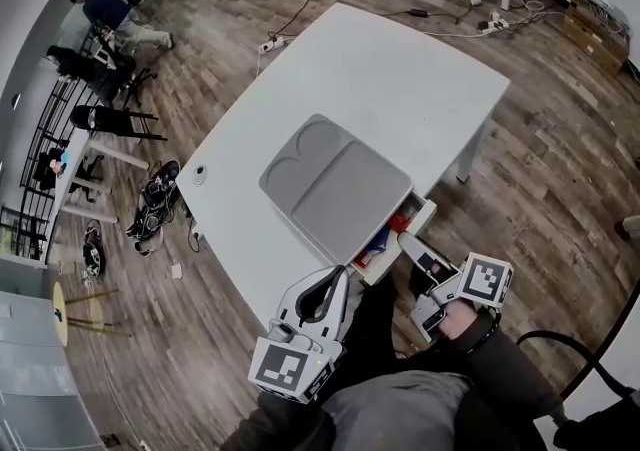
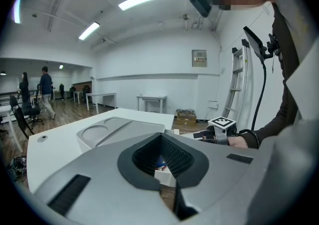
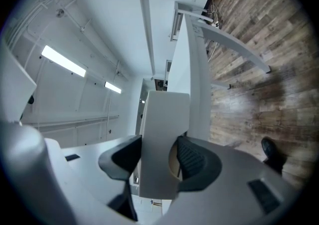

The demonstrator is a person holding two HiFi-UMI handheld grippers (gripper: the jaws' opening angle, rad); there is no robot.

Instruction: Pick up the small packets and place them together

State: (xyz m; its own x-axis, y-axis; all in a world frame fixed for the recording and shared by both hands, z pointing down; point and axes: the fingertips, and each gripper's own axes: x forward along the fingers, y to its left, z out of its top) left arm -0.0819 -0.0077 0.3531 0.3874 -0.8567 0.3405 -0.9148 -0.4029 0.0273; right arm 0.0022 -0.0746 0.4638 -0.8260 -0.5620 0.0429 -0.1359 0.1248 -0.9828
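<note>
White table [image 1: 400, 89], grey tray-topped box [image 1: 335, 184] on it, its drawer [image 1: 424, 209] pulled out at lower centre, red and blue small packets [image 1: 388, 236] inside, right gripper [image 1: 408, 242] clenched on the drawer front [image 3: 159, 139], left gripper [image 1: 340, 279] closed, empty, near the drawer's left corner

The drawer [image 1: 427, 211] lies open above; right gripper [image 1: 406, 240] blocks its front.

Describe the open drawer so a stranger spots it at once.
Find the white table; a grey tray-topped box sits near its edge. The drawer juts from the box toward the person, the only part pulled out, with red and blue packets inside.
</note>
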